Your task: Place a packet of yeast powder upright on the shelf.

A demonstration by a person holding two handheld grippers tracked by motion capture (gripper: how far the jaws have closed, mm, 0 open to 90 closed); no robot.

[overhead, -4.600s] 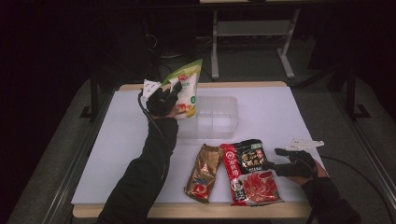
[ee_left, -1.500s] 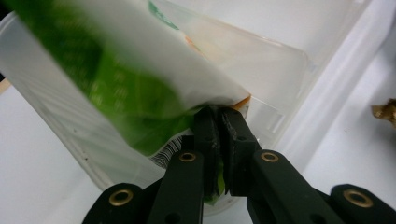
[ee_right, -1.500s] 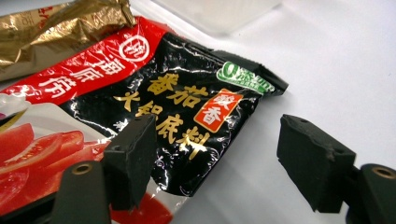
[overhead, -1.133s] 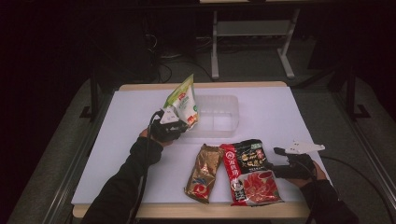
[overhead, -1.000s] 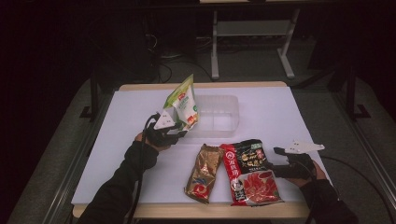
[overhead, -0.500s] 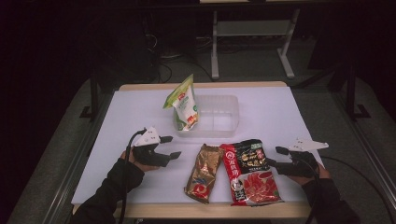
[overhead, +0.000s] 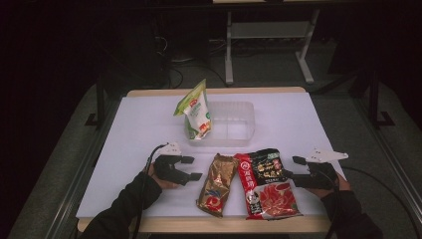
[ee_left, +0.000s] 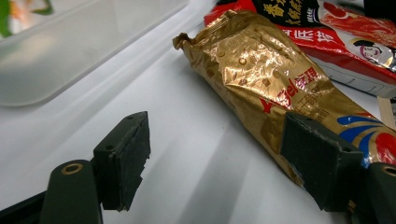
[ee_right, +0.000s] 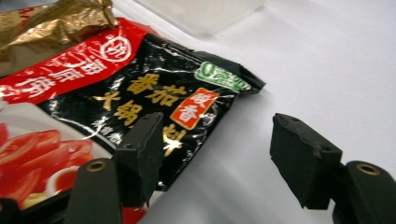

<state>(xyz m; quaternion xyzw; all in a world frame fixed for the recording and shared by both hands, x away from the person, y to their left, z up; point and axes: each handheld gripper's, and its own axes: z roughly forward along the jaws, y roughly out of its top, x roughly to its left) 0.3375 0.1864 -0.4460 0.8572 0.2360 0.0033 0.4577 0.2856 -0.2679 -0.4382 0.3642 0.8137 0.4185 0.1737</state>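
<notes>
High view is showing the green pouch [overhead: 195, 110] leaning in the clear plastic tub [overhead: 234, 124] toward the table's [overhead: 308, 119] far edge, well apart from both grippers. Left gripper [overhead: 191, 168], its jaws having just been opening with nothing between them, is hovering beside the crinkled gold foil packet [overhead: 216, 184] near the front edge; its own view is revealing that foil's creases [ee_left: 261, 79]. Right gripper [overhead: 293, 168] is gaping beside the glossy red-and-black sachet [ee_right: 140, 93].

High view: above near table [overhead: 149, 119] edge, facing forward-down. Gripper views: low, close, sharing gold packet [ee_left: 275, 88] and red-black packet [ee_right: 93, 116].
</notes>
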